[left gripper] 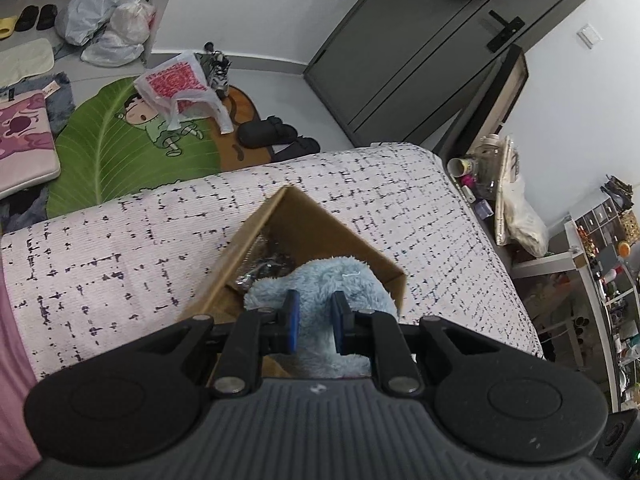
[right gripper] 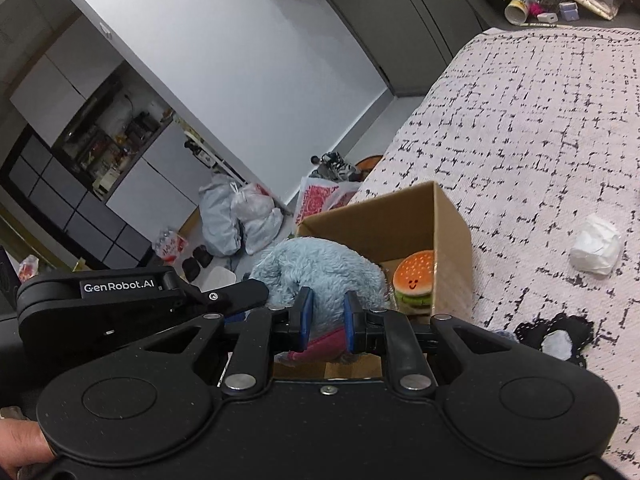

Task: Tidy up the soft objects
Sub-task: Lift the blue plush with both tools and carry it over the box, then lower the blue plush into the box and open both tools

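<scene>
A fluffy light-blue plush [left gripper: 320, 280] hangs over an open cardboard box [left gripper: 292, 216] that stands on the checked bed cover. My left gripper [left gripper: 314, 314] is shut on the plush's fur, blue pads pressed into it. In the right wrist view the same plush [right gripper: 312, 268] is held by my right gripper [right gripper: 327, 314], which is shut on it near a pink patch. The left gripper [right gripper: 224, 298] shows there at the plush's left side. Inside the box [right gripper: 452, 224] lies a burger plush [right gripper: 414, 278] with a smiling face. Crinkled dark wrapping [left gripper: 264, 260] lies in the box's far end.
A crumpled white wad [right gripper: 596, 250] and a black-and-white soft piece [right gripper: 556, 338] lie on the bed cover [right gripper: 540, 128] to the right of the box. The floor beyond holds plastic bags [left gripper: 108, 12], shoes [left gripper: 218, 66] and a green leaf rug [left gripper: 116, 148]. A cluttered side table [left gripper: 484, 176] stands by the bed's far corner.
</scene>
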Demonstrator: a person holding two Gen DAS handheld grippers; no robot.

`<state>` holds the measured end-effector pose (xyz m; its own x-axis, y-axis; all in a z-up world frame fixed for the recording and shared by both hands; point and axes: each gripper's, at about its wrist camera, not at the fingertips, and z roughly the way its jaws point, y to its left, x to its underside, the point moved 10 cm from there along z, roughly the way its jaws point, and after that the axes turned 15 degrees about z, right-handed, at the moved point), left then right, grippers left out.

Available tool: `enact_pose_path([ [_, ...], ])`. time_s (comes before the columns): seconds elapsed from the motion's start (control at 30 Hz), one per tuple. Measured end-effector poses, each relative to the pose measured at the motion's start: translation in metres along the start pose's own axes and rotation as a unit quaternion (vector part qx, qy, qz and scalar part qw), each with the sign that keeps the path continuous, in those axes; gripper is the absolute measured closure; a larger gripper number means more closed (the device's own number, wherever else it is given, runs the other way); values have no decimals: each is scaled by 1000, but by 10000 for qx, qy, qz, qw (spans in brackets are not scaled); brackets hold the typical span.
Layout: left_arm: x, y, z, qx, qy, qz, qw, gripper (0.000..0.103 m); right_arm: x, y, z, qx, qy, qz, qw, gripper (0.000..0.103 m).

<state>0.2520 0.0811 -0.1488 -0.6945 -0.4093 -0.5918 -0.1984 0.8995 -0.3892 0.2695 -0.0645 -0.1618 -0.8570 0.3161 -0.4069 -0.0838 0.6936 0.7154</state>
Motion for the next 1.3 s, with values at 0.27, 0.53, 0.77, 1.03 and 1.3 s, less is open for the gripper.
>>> enact_pose_path([
  [0.27, 3, 15, 9, -277, 353, 26, 9990, 86, 11, -6, 19, 247, 264, 26, 9993, 71],
  [0.53, -14, 16, -4, -672, 333, 354, 9966, 75, 6, -6, 4, 177, 252, 119, 9995, 57],
  [0.77, -37, -3, -40, -852, 202, 665, 9939, 55, -5, -6, -15, 94, 148, 261, 9995, 50],
  [1.03, -43, -26, -74, -1027, -11, 896, 9907, 41, -20, -21, -47, 216, -76, 417, 9989, 40],
  [1.3, -28, -62, -84, -1032, -81, 1019, 9894, 40, -38, -42, -92, 253, -318, 541, 9977, 33],
])
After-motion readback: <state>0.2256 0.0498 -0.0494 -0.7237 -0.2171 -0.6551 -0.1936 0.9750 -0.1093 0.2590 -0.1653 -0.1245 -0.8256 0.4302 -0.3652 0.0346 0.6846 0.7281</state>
